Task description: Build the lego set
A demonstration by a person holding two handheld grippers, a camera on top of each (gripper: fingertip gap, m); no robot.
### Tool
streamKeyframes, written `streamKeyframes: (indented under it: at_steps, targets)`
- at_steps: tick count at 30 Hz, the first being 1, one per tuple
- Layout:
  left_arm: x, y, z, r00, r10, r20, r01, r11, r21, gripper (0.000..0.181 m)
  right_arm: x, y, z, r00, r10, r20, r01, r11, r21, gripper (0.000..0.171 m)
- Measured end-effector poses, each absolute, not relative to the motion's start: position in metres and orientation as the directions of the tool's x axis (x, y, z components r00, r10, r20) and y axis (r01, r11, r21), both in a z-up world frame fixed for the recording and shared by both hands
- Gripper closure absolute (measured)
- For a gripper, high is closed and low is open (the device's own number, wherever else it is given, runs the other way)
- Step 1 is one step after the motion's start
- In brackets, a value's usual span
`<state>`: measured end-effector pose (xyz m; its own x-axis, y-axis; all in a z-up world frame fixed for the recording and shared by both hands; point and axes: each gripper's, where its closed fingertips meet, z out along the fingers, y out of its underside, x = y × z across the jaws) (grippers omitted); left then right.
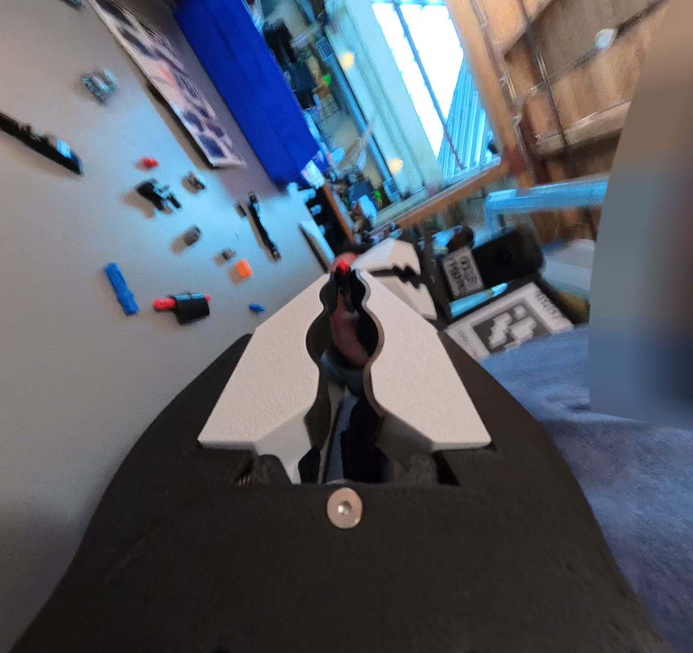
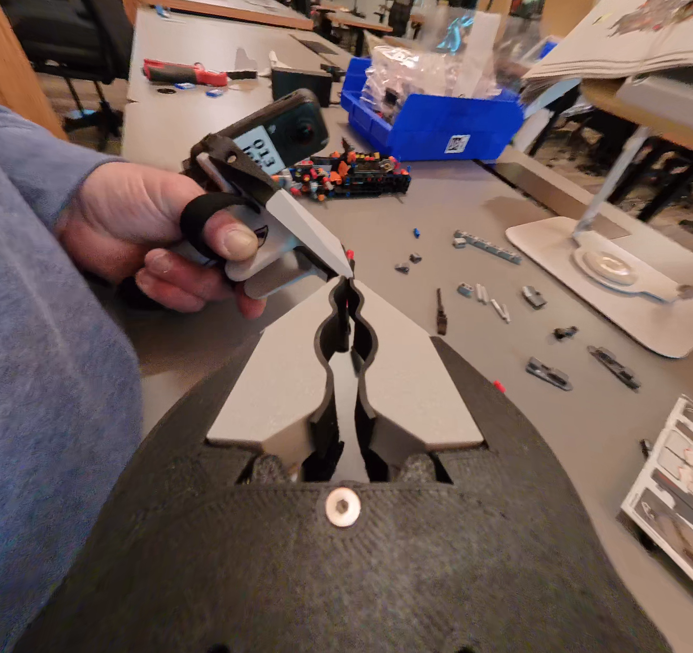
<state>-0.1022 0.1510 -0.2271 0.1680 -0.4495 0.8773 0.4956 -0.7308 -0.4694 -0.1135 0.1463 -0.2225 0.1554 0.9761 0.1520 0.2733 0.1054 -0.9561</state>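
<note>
In the right wrist view my right gripper (image 2: 345, 283) is shut on a thin black lego piece (image 2: 342, 320) that stands between its jaws. My left gripper (image 2: 347, 265), held in a person's hand (image 2: 150, 230), meets it tip to tip from the left and pinches a small red pin (image 2: 350, 253). In the left wrist view my left gripper (image 1: 343, 279) is shut on the red pin (image 1: 342, 269), with the right gripper's grey fingers (image 1: 393, 260) just behind it. Both are held above the grey table (image 2: 412, 204). A partly built black, orange and red model (image 2: 348, 177) lies farther back.
A blue bin (image 2: 431, 121) of bagged parts stands behind the model. Loose grey and black pieces (image 2: 487, 247) lie to the right, near a white stand base (image 2: 600, 279) and an instruction booklet (image 2: 667, 485). The left wrist view shows a blue beam (image 1: 120, 288) and an orange piece (image 1: 243, 269).
</note>
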Motion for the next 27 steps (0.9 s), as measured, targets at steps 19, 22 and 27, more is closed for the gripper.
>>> streamKeyframes:
  at_steps: [19, 22, 27]
  targets:
    - [-0.094, 0.156, -0.213, 0.110, -0.520, 0.847, 0.506, -0.704, -0.499, 0.177, -0.084, 0.148, -0.217, -0.025, 0.845, -0.534, 0.102, -0.529, -0.842, 0.159]
    - [-0.095, 0.156, -0.210, 0.094, -0.525, 0.846, 0.520, -0.698, -0.491, 0.176, -0.085, 0.147, -0.215, -0.035, 0.839, -0.543, 0.093, -0.539, -0.837, 0.164]
    - [-0.093, 0.155, -0.204, 0.056, -0.541, 0.839, 0.539, -0.691, -0.481, 0.176, -0.082, 0.147, -0.211, -0.056, 0.821, -0.568, 0.043, -0.567, -0.823, 0.166]
